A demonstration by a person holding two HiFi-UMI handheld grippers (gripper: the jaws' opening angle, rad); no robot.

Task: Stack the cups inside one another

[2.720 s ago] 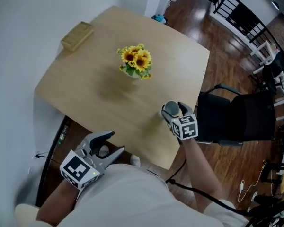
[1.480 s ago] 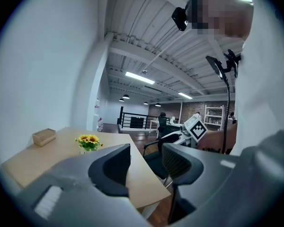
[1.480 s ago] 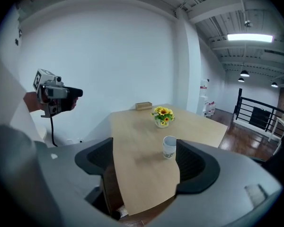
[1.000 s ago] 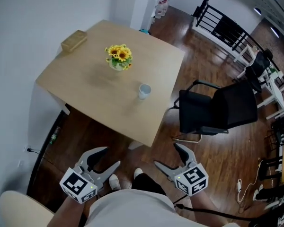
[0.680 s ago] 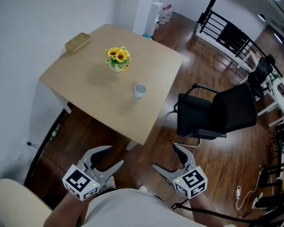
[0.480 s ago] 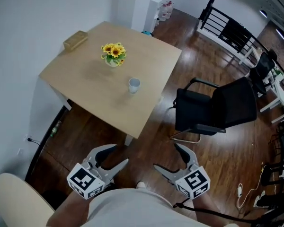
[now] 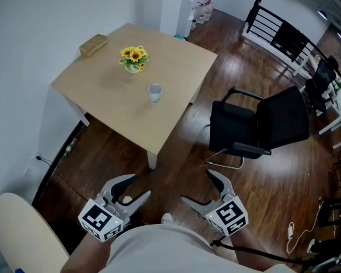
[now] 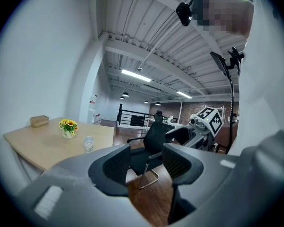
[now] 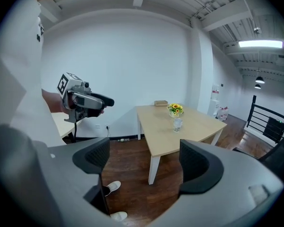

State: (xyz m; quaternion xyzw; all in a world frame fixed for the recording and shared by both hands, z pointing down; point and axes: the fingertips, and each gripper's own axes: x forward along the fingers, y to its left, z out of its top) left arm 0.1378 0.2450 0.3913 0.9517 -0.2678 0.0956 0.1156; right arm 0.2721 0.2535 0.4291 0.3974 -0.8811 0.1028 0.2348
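Head view: my left gripper hangs released and the right gripper has empty jaws opening (cups look nested on the far tabletop), so I'd stay clear.

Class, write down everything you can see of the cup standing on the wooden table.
The cup is small, pale and translucent-looking, probably plastic, with an open round rim. It stands upright, mouth up, near the middle of the wooden table, apart from the vase of sunflowers. Only the table touches it. Whether more cups sit nested inside cannot be told.
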